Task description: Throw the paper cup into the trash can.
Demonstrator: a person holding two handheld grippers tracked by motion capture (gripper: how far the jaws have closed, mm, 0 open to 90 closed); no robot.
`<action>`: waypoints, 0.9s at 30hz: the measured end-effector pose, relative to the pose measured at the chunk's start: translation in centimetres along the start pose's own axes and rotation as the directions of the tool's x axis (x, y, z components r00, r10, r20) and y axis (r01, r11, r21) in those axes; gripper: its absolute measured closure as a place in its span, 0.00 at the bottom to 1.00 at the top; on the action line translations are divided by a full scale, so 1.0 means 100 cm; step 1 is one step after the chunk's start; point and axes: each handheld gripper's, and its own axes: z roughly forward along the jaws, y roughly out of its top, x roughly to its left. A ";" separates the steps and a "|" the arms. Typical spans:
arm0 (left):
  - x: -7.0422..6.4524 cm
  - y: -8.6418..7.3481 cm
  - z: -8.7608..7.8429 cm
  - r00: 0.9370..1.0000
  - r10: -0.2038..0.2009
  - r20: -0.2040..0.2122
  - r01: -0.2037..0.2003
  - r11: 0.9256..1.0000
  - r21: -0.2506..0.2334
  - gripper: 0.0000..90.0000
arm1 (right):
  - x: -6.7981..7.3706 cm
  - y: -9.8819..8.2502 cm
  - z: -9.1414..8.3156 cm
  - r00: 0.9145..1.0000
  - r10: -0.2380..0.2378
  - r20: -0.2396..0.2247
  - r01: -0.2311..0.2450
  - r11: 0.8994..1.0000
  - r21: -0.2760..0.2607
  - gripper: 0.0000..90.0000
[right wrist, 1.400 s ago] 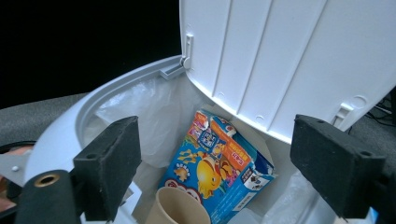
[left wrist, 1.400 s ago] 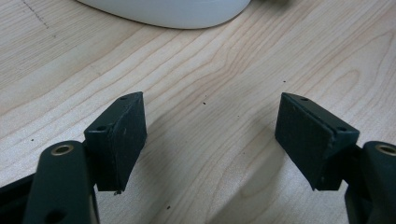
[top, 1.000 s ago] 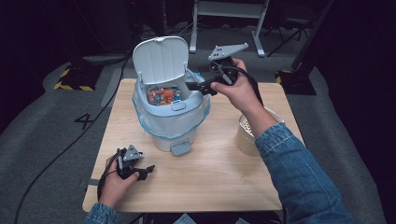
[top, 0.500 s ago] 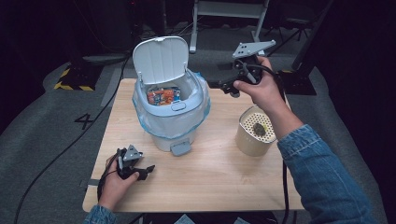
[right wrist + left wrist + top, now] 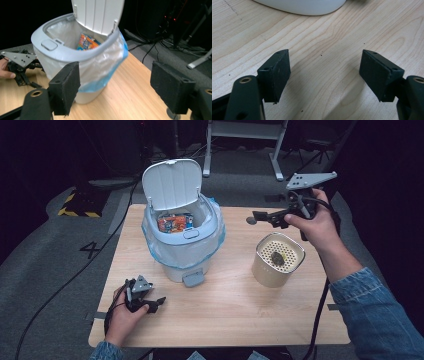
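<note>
A pale blue-white lidded bin (image 5: 182,245) stands mid-table with its lid (image 5: 171,182) up and a blue bag liner. A colourful packet (image 5: 174,222) lies inside it, and the same packet (image 5: 86,42) is visible through the bin's mouth in the right gripper view. My right gripper (image 5: 252,217) hangs in the air to the right of the bin, above the table, open and empty (image 5: 115,85). My left gripper (image 5: 157,301) rests on the table near the front left, open with nothing between its jaws (image 5: 324,72).
A cream perforated canister (image 5: 277,261) stands right of the bin, below my right hand, with a small dark lump (image 5: 276,257) on its top. The bin's pedal (image 5: 194,279) juts toward the front. Cables trail from both grippers. The wooden table (image 5: 235,315) has bare space at the front.
My right gripper has moved from the bin's right rim out to the right, uncovering the cream canister. The left gripper has stayed put.
</note>
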 end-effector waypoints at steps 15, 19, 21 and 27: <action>0.000 0.000 0.000 1.000 -0.001 -0.001 0.001 1.000 0.001 0.28 | -0.006 -0.054 -0.045 0.997 0.061 0.055 -0.062 0.998 0.017 0.28; 0.000 0.000 0.000 1.000 -0.001 -0.001 0.001 1.000 0.001 0.28 | -0.007 -0.066 -0.052 0.995 0.076 0.060 -0.077 0.997 0.012 0.28; 0.000 0.000 0.000 1.000 -0.001 -0.001 0.001 1.000 0.001 0.28 | -0.006 -0.073 -0.054 0.995 0.079 0.068 -0.080 0.997 0.016 0.27; 0.000 0.000 0.000 1.000 -0.001 0.001 0.001 1.000 0.001 0.28 | -0.003 -0.094 -0.059 0.992 0.081 0.093 -0.084 0.996 0.029 0.27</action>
